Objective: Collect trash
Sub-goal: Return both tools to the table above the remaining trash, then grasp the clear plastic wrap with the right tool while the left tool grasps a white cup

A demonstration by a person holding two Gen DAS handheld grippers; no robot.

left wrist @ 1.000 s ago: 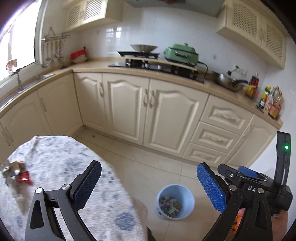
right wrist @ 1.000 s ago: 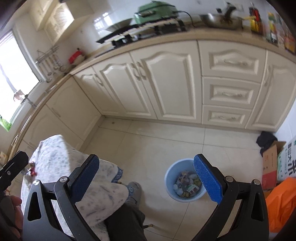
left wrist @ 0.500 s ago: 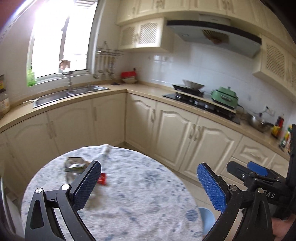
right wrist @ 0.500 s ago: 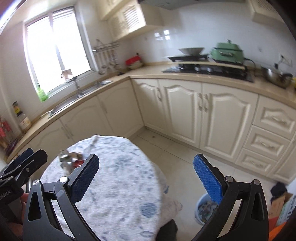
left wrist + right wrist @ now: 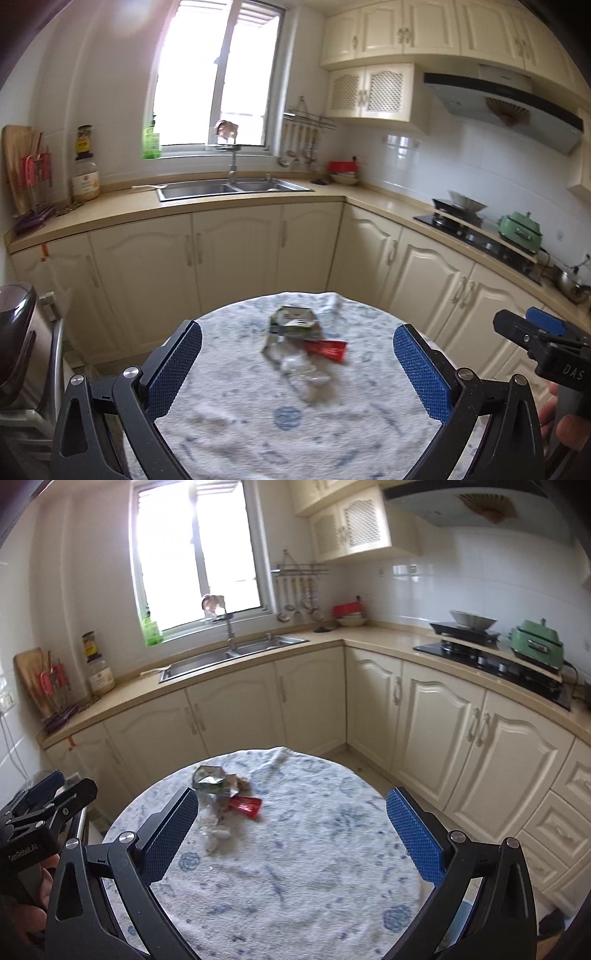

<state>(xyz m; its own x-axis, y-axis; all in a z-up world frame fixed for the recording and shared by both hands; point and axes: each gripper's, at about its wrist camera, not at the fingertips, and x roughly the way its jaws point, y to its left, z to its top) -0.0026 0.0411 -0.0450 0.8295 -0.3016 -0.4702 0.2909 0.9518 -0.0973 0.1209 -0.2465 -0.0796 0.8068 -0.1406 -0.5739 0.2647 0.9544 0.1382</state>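
A small heap of trash lies on the round table (image 5: 362, 435) with its blue-patterned white cloth. It holds a crumpled silver-green carton (image 5: 295, 322), a red wrapper (image 5: 328, 349) and a clear crinkled plastic piece (image 5: 303, 373). The same carton (image 5: 210, 780), red wrapper (image 5: 245, 806) and clear plastic (image 5: 218, 832) show in the right wrist view. My left gripper (image 5: 297, 373) hangs open above the near side of the table, empty. My right gripper (image 5: 290, 834) is open and empty too, to the right of the heap. The bin is out of view.
Cream cabinets and a beige counter wrap around behind the table, with a steel sink (image 5: 229, 188) under the window and a stove (image 5: 487, 653) on the right. A dark metal appliance (image 5: 14, 339) stands at the left. Tiled floor (image 5: 354, 760) separates table and cabinets.
Both views have swung up and left from the blue bin on the floor to the table. The trash heap now sits between the left gripper's fingers in view. Both grippers stayed open.
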